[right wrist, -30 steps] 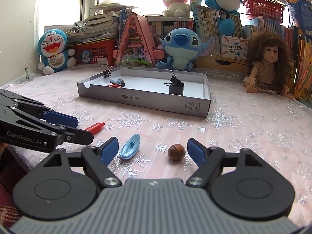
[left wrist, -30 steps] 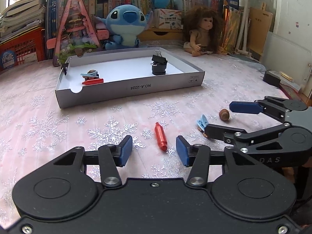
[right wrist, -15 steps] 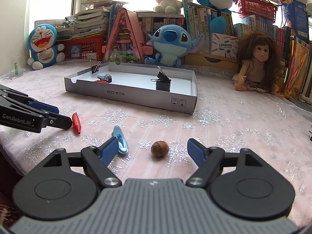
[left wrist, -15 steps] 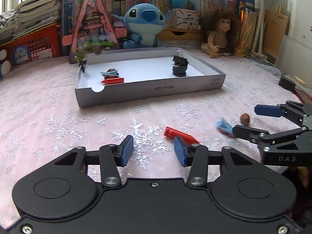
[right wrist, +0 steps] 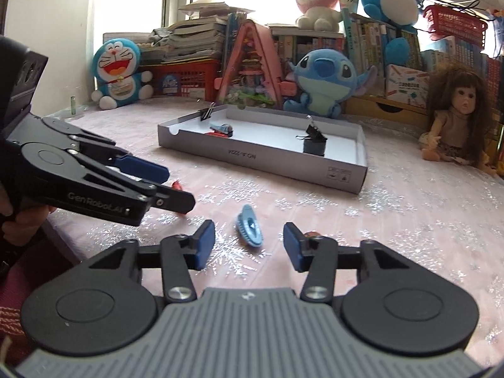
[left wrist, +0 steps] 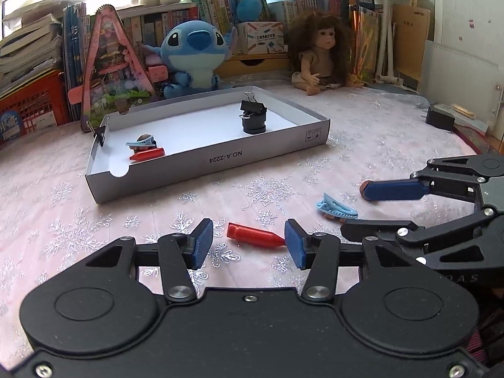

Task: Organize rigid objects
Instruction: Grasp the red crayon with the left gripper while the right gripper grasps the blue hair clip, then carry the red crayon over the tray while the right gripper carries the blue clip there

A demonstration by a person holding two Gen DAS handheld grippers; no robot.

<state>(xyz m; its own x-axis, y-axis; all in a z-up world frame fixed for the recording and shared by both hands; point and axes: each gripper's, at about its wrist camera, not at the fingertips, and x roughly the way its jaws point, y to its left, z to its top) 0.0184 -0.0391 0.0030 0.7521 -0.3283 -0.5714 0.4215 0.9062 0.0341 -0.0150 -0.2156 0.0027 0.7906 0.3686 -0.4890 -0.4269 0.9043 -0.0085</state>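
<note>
Left gripper (left wrist: 249, 242) low over the bench (left wrist: 63, 208), fingers parting, not clamped on anything. Red crayon-like piece (left wrist: 255, 238) lies flat between them, its pointed end touching or just short of the right pad; can't tell which.

Right gripper (right wrist: 249, 242) fingers closing, nothing pinched yet. Light blue hair clip (right wrist: 249, 229) lies on the bench between them, clear of both pads. Brown nut (right wrist: 310, 235) just outside the right finger, mostly hidden behind it.

Grey cardboard tray (left wrist: 220, 163) sits further back on the bench. Inside, near-left corner: another red piece (left wrist: 147, 155) and a blue clip (left wrist: 140, 141) on a brown thing. Far right inside: black binder clip (left wrist: 253, 107) on top of a black round cap (left wrist: 254, 124). Second binder clip (left wrist: 100, 132) clamped on the tray's left wall.

Plush toys, a doll and books behind the tray.
</note>
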